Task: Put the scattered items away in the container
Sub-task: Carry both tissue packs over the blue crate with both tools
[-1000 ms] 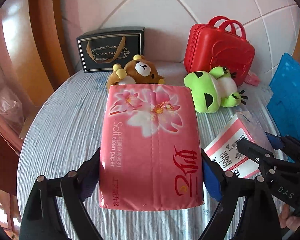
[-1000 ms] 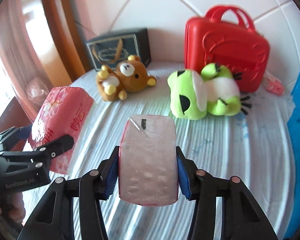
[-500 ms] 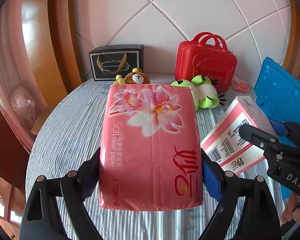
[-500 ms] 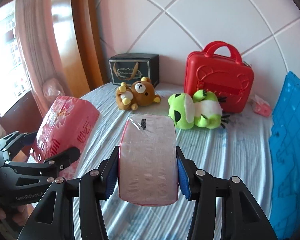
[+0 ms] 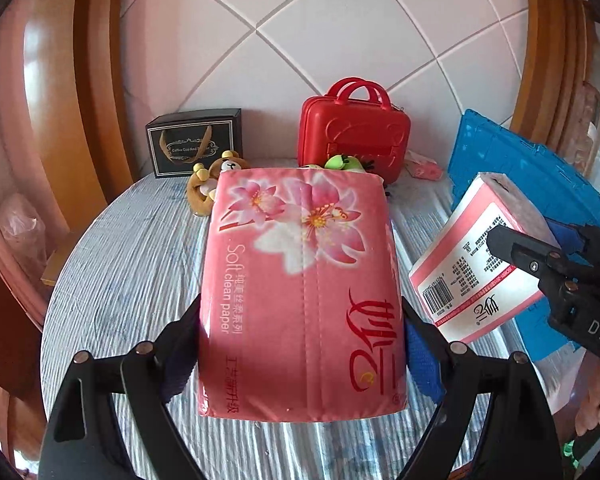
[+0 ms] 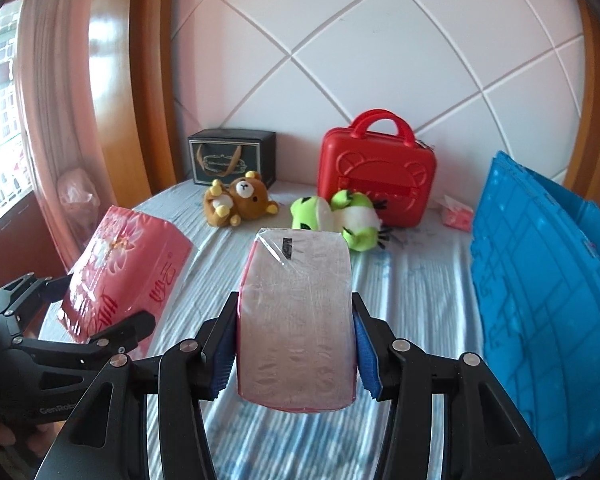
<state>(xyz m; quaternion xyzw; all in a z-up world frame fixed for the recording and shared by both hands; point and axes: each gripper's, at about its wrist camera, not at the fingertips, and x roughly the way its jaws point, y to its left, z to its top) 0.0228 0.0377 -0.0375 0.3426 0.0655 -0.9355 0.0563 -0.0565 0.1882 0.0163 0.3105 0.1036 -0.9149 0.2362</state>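
- Left hand-held gripper [image 5: 302, 354] pinches large pink flower-printed tissue pack [image 5: 300, 292], clear of striped tabletop [image 5: 132, 264].
- Right hand-held gripper [image 6: 296, 354] pinches smaller clear-wrapped pink tissue pack [image 6: 296, 320], blue plastic crate [image 6: 540, 280] just right.

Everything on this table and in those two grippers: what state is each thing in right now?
Left gripper: shut on the pink tissue pack.
Right gripper: shut on the smaller tissue pack.
Red case: closed, upright.
Bear toy: lying down.
Frog toy: lying down.
Blue crate: contents unseen.
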